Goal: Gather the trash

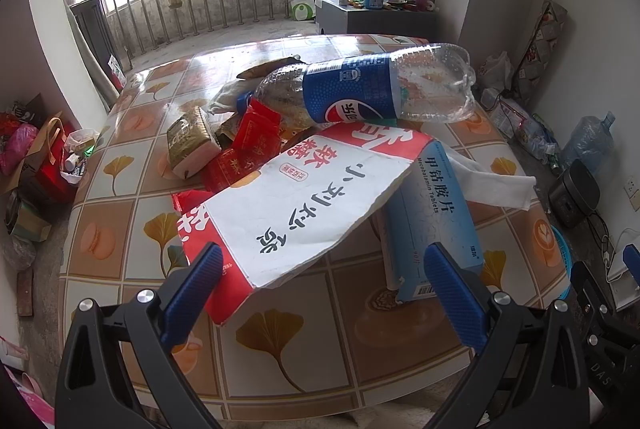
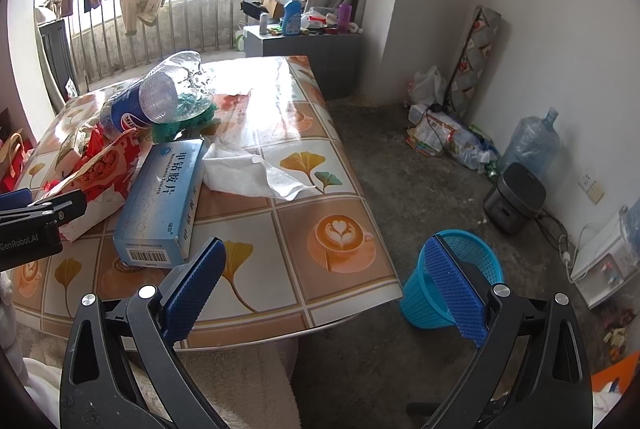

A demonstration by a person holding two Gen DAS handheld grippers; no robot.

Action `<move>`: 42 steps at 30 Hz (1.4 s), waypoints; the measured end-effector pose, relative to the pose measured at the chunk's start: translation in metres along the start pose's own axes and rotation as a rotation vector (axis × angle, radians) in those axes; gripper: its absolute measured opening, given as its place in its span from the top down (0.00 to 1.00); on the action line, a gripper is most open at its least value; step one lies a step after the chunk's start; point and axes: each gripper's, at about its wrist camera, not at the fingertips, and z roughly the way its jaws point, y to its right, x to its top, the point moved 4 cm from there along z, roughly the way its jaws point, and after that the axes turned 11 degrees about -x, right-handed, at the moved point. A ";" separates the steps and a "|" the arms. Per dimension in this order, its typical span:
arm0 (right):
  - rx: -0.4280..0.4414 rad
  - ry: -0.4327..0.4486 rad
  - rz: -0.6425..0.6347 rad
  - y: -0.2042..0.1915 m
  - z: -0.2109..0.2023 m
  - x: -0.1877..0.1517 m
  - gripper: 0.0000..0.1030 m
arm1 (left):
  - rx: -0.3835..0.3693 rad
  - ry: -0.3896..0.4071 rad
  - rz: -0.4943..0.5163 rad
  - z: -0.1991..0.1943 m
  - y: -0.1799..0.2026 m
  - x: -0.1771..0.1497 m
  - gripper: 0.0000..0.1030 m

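While nothing is yet held, judged to be the very start of collecting: both tongs spread wide and empty. Left gripper [image 1: 322,269] hovering over the near edge of the table [image 2: 340,157], fingers either side of the torn red-and-white paper bag [image 1: 296,197], not touching it. Right gripper [image 2: 324,265] poised off the near right corner, its right finger seen against the blue mesh basket [image 2: 476,249] standing on the floor just beside that corner, likely the place for the trash.

Heaped toward the left side of the table: a clear Pepsi bottle [image 1: 372,85] lying on top, the paper bag under its lower end, a pale blue tablet box [image 2: 164,197] tucked beneath the bag's right edge, a crumpled white tissue [image 2: 256,173] just right of the box, red wrappers [image 1: 252,137] and a gold-wrapped packet [image 1: 192,141] farther left.

Next move, probably: closing on the bag's near edge or on the box, then carrying across to the basket. Worth minding: bag overlapping box and bottle resting on bag, so pulling either may roll the bottle off. Thin tissue likely to need a low, flat pinch.
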 end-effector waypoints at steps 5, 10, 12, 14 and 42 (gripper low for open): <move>0.000 0.000 0.000 0.000 0.000 0.000 0.08 | 0.000 -0.001 0.001 0.000 0.000 0.000 0.04; 0.000 0.001 0.000 -0.001 0.000 0.000 0.08 | 0.001 0.001 0.001 0.000 0.000 0.000 0.04; -0.001 0.002 0.000 -0.001 0.001 -0.001 0.08 | 0.001 0.001 0.002 0.000 0.000 0.000 0.04; 0.000 0.002 0.001 0.000 0.001 0.000 0.08 | 0.001 0.002 0.002 0.000 -0.002 0.000 0.04; 0.004 0.012 0.004 0.000 -0.002 0.011 0.09 | 0.016 0.015 0.005 -0.005 -0.009 0.002 0.04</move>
